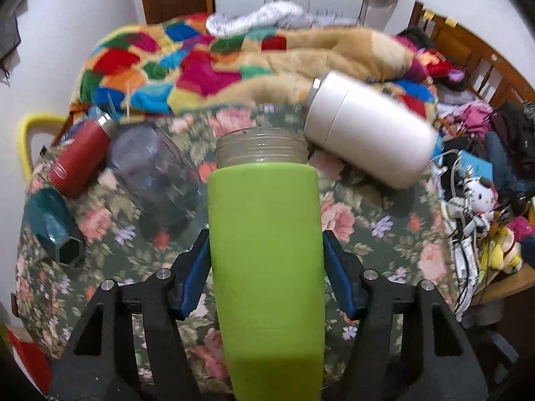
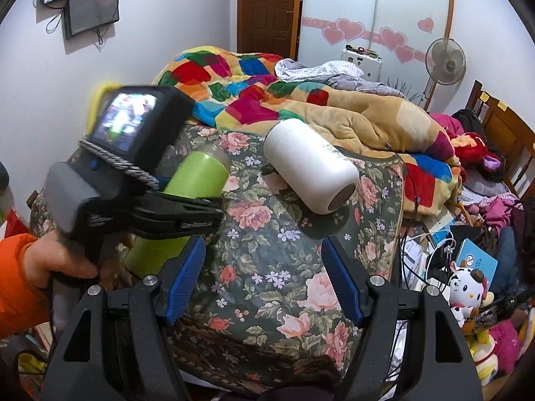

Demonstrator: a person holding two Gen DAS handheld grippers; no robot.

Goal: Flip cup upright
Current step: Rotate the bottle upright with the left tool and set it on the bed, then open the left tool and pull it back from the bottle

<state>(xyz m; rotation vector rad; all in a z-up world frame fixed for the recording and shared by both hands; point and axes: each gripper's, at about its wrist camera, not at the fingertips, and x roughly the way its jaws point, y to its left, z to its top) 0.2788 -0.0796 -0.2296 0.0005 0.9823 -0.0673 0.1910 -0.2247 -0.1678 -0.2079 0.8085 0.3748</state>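
Observation:
My left gripper [image 1: 265, 267] is shut on a lime green cup [image 1: 265, 250] with a clear threaded mouth [image 1: 260, 147] that points away from me. It holds the cup off the floral cover, tilted. In the right wrist view the left gripper [image 2: 187, 214] holds the green cup [image 2: 197, 175] at the left, mouth up and to the right. My right gripper [image 2: 264, 277] is open and empty over the floral cover. A white flask [image 2: 311, 165] lies on its side beyond it; it also shows in the left wrist view [image 1: 367, 130].
A red bottle [image 1: 78, 160], a clear purple-tinted cup [image 1: 153, 173] and a teal cup [image 1: 53, 225] lie on their sides at the left on the floral cover [image 1: 384, 227]. A patchwork blanket [image 2: 254, 97] is heaped behind. Toys and cables [image 2: 464, 287] crowd the right.

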